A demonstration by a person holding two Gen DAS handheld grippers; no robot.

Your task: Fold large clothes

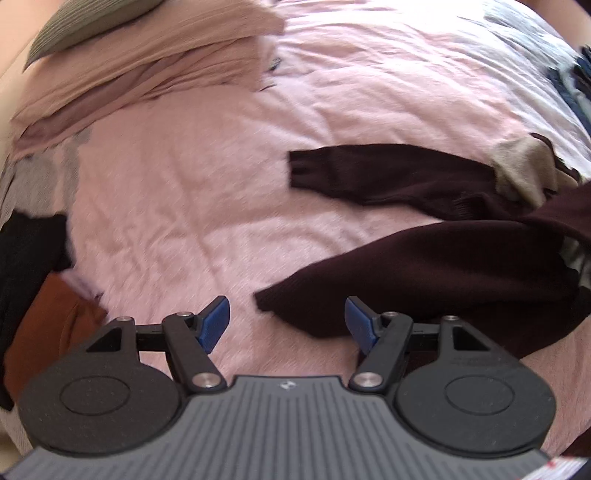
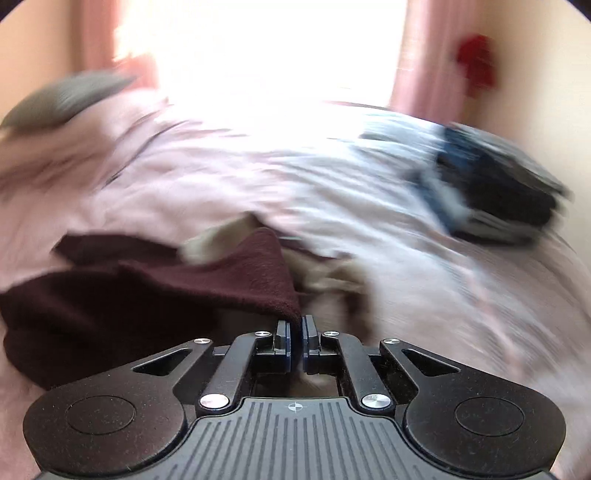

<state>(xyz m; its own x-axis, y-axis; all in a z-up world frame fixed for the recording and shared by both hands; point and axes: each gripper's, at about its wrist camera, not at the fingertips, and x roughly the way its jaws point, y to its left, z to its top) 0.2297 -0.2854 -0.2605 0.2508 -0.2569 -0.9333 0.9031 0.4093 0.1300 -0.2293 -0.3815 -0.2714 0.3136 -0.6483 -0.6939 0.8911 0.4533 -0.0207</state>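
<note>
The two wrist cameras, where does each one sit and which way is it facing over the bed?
Left wrist view: sits on the left hand-held gripper, looking steeply down at the pink bedspread and the dark maroon sweater; its blue fingers stand open, holding nothing.
Right wrist view: sits on the right hand-held gripper, looking more level across the bed toward a bright window; its fingers are shut on the sweater's edge.
Shared: the maroon sweater, pink bedspread, grey cushion, dark stacked clothes.
</note>
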